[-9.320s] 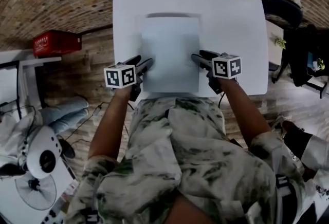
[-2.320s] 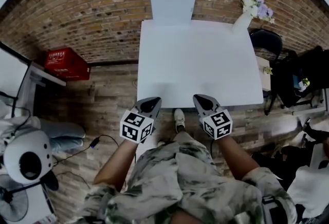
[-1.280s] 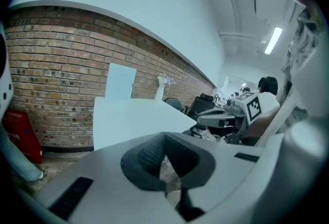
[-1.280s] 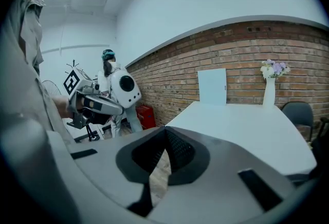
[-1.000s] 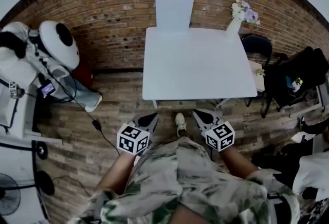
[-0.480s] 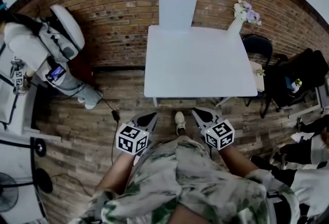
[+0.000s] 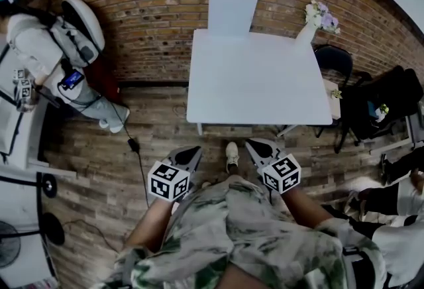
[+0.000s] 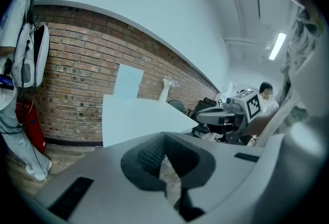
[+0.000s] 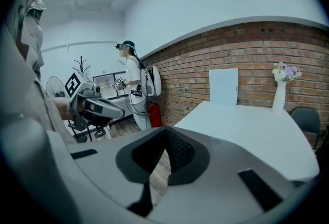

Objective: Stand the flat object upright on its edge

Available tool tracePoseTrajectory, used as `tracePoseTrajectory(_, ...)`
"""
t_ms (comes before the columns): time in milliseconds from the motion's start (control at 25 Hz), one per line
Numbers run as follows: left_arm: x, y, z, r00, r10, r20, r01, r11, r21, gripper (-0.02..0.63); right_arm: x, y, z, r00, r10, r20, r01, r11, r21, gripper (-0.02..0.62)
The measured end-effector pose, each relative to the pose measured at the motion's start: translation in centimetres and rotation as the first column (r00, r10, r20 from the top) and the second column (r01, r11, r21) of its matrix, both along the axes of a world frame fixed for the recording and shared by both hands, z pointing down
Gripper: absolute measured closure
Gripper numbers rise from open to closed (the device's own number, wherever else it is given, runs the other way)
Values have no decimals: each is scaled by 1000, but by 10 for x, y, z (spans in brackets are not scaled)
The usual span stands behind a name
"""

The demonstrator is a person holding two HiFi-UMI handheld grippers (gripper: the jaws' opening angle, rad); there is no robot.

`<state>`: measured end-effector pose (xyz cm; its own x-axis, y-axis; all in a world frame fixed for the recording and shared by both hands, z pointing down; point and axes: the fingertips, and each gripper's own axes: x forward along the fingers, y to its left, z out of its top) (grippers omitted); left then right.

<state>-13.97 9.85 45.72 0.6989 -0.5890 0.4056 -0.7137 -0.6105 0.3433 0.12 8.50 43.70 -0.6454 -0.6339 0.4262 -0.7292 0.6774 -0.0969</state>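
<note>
flat board (image 7: 233,10) upright — we stand short of the table (image 7: 258,85)
it stands at the far edge; our left claw (image 7: 191,151) and right claw (image 7: 255,146) closed, empty

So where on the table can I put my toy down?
Almost the whole white table is bare, from the near edge up to the upright white board at the far edge and the flower vase at the far right corner. It's crowded only beside the table's right side, by the dark chair.
</note>
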Motion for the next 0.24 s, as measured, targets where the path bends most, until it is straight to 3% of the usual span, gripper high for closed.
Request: tracePoseTrajectory(240,-4,-1,0,1000,-5,-7,5,1000,0,583,-5,-1,-1,1000,-7,-1,7,1000,1,575)
